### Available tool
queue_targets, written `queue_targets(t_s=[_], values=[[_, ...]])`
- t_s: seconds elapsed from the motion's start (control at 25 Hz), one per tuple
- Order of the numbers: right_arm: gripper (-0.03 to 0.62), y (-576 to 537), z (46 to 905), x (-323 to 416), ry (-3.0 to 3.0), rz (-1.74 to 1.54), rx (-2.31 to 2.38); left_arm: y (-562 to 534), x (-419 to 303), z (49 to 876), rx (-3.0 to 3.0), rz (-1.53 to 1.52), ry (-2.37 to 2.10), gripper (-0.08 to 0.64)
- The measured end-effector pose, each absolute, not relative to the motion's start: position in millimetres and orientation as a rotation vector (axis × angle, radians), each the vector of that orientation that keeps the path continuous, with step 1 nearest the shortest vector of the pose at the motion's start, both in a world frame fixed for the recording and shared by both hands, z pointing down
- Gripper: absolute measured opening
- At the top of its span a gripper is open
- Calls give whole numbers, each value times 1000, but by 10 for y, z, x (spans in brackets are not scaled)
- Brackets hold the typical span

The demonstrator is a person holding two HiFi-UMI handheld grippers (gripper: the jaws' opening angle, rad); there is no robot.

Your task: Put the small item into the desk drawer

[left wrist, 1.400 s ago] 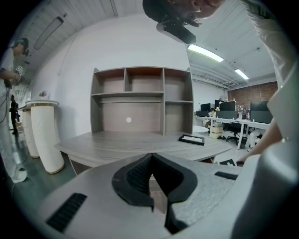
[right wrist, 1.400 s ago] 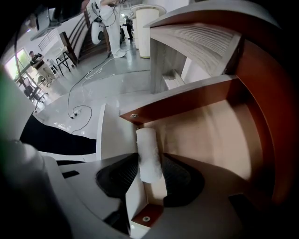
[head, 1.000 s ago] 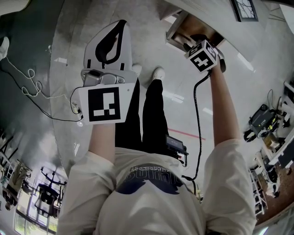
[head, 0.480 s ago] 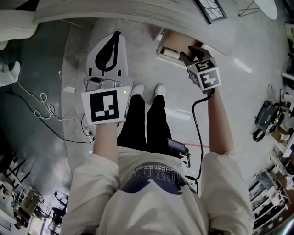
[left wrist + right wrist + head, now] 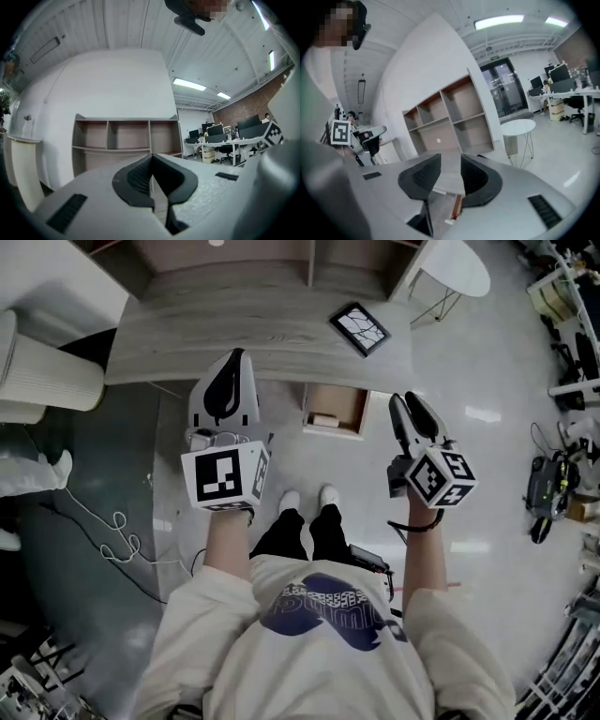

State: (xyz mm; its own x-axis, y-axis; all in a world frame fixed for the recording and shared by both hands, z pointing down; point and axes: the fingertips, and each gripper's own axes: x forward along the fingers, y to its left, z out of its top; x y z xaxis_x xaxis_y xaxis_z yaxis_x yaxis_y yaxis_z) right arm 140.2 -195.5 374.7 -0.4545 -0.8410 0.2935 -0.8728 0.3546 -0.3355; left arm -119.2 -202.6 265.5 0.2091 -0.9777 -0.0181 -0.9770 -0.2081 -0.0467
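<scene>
The wooden desk (image 5: 187,329) runs across the top of the head view, with its drawer (image 5: 349,427) pulled open below the front edge. A small pale item (image 5: 325,419) lies inside the drawer. My right gripper (image 5: 410,407) hangs in the air right of the drawer, apart from it. It is open, its jaws have just been closing, and nothing is between them. In the right gripper view, the right gripper (image 5: 450,166) frames the desk top. My left gripper (image 5: 235,360) hovers left of the drawer, shut and empty; the left gripper (image 5: 152,159) has its pads touching.
A dark framed panel (image 5: 359,329) lies on the desk's right end. An open shelf unit (image 5: 126,138) stands at the desk's back. A round white side table (image 5: 455,266) is to the right. Cables (image 5: 112,531) trail on the floor at left. My feet (image 5: 305,498) stand below the drawer.
My right gripper has come up out of the open drawer and rolled over. Both grippers have risen, and the desk top has come into view.
</scene>
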Motion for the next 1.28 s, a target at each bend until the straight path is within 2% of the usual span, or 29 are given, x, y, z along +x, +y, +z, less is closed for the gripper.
queue_targets(t_s=[0.24,0.48,0.6,0.92,1.28], values=[[118,-1596,2659,1429,-2687,436,1733,-1897,-969,2027,-2392,93,1851,8],[87,-1434,1896,1455,-2742,82,1895,-1769,-803,1775,-2398,151,1799,8],[51,-1401,1764,1516,-2694,-23,1993,-1700,-758,1749,-2406,177,1796,8],[2,-1432,1686,1517,-2582,-206,2039,-1635,-666,1762,-2427,198,1760,8],[0,-1451,1699,1413,-2543,-329,1981,-1576,-535,1694,-2364,130,1672,8]])
